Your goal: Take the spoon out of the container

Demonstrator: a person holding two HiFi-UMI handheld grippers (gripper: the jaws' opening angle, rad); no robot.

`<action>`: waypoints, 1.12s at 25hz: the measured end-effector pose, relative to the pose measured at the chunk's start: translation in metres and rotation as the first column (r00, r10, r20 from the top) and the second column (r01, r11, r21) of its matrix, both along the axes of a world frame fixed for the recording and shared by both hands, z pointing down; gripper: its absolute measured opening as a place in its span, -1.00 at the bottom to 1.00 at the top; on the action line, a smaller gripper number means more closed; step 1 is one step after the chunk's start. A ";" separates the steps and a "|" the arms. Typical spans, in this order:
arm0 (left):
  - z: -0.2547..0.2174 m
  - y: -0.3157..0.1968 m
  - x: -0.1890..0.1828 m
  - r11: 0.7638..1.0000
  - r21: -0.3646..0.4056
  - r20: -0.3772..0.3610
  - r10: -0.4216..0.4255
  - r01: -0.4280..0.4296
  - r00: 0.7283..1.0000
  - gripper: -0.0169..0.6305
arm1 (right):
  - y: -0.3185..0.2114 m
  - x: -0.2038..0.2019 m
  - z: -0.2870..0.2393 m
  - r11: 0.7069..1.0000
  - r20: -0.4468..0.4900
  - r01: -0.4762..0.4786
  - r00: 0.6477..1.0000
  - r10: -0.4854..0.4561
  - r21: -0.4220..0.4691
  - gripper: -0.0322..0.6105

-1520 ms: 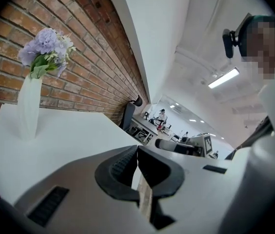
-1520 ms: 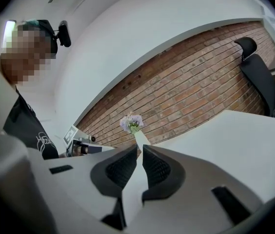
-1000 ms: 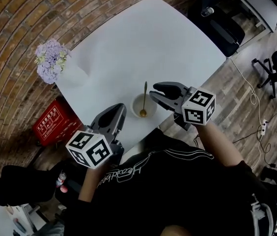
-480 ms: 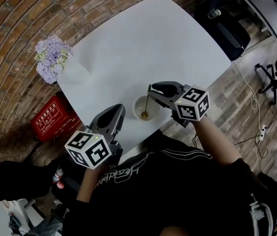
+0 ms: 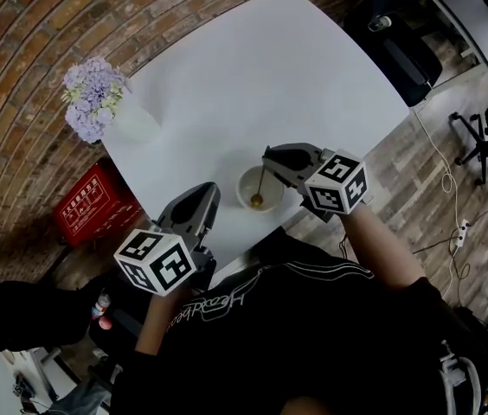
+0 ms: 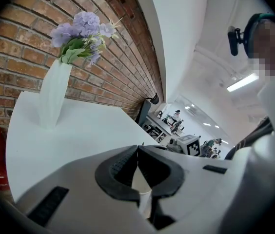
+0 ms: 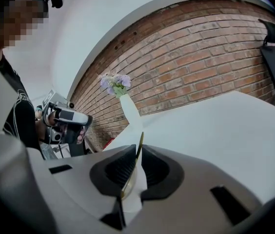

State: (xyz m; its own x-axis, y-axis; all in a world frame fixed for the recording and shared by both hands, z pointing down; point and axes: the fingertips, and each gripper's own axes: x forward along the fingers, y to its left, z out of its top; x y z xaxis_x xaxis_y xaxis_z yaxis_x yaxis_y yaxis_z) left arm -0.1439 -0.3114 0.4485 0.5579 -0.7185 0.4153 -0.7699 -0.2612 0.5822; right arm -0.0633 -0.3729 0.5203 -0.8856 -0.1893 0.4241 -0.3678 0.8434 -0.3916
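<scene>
A small white container (image 5: 246, 190) stands near the front edge of the white table (image 5: 244, 76). A gold spoon (image 5: 260, 185) stands in it, bowl down and handle leaning up. My right gripper (image 5: 266, 156) reaches in from the right, its jaws shut on the top of the handle. In the right gripper view the spoon (image 7: 136, 156) runs between the two pads of the right gripper (image 7: 138, 150), with the container (image 7: 131, 204) below. My left gripper (image 5: 202, 207) is shut with nothing in it, left of the container by the table edge; its tips meet in the left gripper view (image 6: 137, 149).
A white vase of purple flowers (image 5: 97, 106) stands at the table's left corner, by the brick wall. A red crate (image 5: 93, 210) sits on the floor below it. Black office chairs (image 5: 400, 50) stand to the right.
My right gripper has moved left and closed on the spoon's handle. The spoon now stands steeper in the container. The left gripper has stayed put.
</scene>
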 end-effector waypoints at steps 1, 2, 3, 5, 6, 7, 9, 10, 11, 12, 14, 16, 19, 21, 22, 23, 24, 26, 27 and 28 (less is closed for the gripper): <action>0.000 0.001 0.000 1.000 0.000 -0.001 0.000 0.000 1.000 -0.93 | 0.001 0.000 0.000 1.000 0.000 -0.001 1.000 0.001 0.003 -0.84; -0.001 0.001 0.000 1.000 0.001 -0.002 0.001 -0.001 1.000 -0.93 | 0.001 0.000 0.000 1.000 0.001 -0.004 1.000 0.004 0.003 -0.85; -0.001 0.002 0.000 1.000 0.002 -0.002 0.001 -0.001 1.000 -0.93 | 0.002 0.000 -0.001 1.000 0.002 -0.007 1.000 0.007 0.002 -0.86; -0.003 0.004 -0.001 1.000 0.004 -0.003 0.003 -0.003 1.000 -0.93 | 0.003 0.000 -0.002 1.000 0.007 -0.014 1.000 0.014 -0.001 -0.86; -0.003 0.005 -0.001 1.000 0.005 -0.003 0.003 -0.003 1.000 -0.93 | 0.003 0.000 -0.002 1.000 0.010 -0.017 1.000 0.017 -0.004 -0.87; -0.004 0.006 -0.001 1.000 0.006 -0.004 0.003 -0.003 1.000 -0.93 | 0.004 0.000 -0.003 1.000 0.015 -0.020 1.000 0.020 -0.009 -0.87; -0.004 0.008 -0.002 1.000 0.007 -0.005 0.003 -0.003 1.000 -0.93 | 0.005 0.000 -0.005 0.999 0.027 -0.030 0.999 0.030 -0.018 -0.88; -0.004 0.009 -0.002 1.000 0.007 -0.006 0.003 -0.003 1.000 -0.93 | 0.005 0.000 -0.006 0.999 0.033 -0.035 0.999 0.036 -0.018 -0.88; -0.004 0.011 -0.002 1.000 0.007 -0.008 0.003 -0.003 1.000 -0.93 | 0.006 0.000 -0.008 0.999 0.041 -0.041 0.998 0.042 -0.014 -0.88; -0.005 0.012 -0.002 1.000 0.008 -0.009 0.004 -0.004 1.000 -0.93 | 0.006 0.001 -0.010 0.999 0.049 -0.046 0.998 0.047 -0.010 -0.89; -0.006 0.017 -0.001 1.000 0.011 -0.011 0.007 -0.007 1.000 -0.93 | 0.009 0.002 -0.015 0.998 0.067 -0.056 0.996 0.056 -0.003 -0.89; -0.008 0.021 0.000 1.000 0.016 -0.010 0.010 -0.009 1.000 -0.93 | 0.013 0.002 -0.019 0.998 0.076 -0.064 0.995 0.063 0.010 -0.89; -0.012 0.028 0.000 1.000 0.027 -0.007 0.013 -0.013 1.000 -0.93 | 0.018 0.004 -0.029 0.996 0.078 -0.075 0.994 0.071 0.049 -0.90; -0.015 0.033 -0.001 0.999 0.033 -0.005 0.016 -0.016 1.000 -0.93 | 0.022 0.006 -0.035 0.994 0.084 -0.087 0.993 0.081 0.066 -0.90; -0.017 0.036 -0.002 0.999 0.036 -0.004 0.017 -0.017 1.000 -0.93 | 0.024 0.007 -0.038 0.993 0.090 -0.094 0.992 0.087 0.071 -0.90; -0.018 0.039 -0.002 0.999 0.039 -0.003 0.019 -0.019 1.000 -0.93 | 0.025 0.008 -0.042 0.992 0.096 -0.102 0.991 0.095 0.078 -0.90; -0.020 0.042 -0.002 0.999 0.042 -0.002 0.020 -0.020 1.000 -0.93 | 0.027 0.009 -0.047 0.990 0.103 -0.112 0.989 0.102 0.089 -0.90; -0.024 0.048 -0.002 0.998 0.052 -0.003 0.023 -0.022 1.000 -0.93 | 0.030 0.012 -0.058 0.984 0.117 -0.132 0.986 0.118 0.120 -0.90; -0.026 0.052 -0.002 0.998 0.058 -0.006 0.023 -0.023 1.000 -0.93 | 0.032 0.013 -0.064 0.980 0.125 -0.142 0.984 0.125 0.136 -0.90; -0.029 0.055 -0.002 0.998 0.064 -0.008 0.024 -0.023 1.000 -0.93 | 0.035 0.014 -0.070 0.977 0.132 -0.151 0.983 0.131 0.150 -0.90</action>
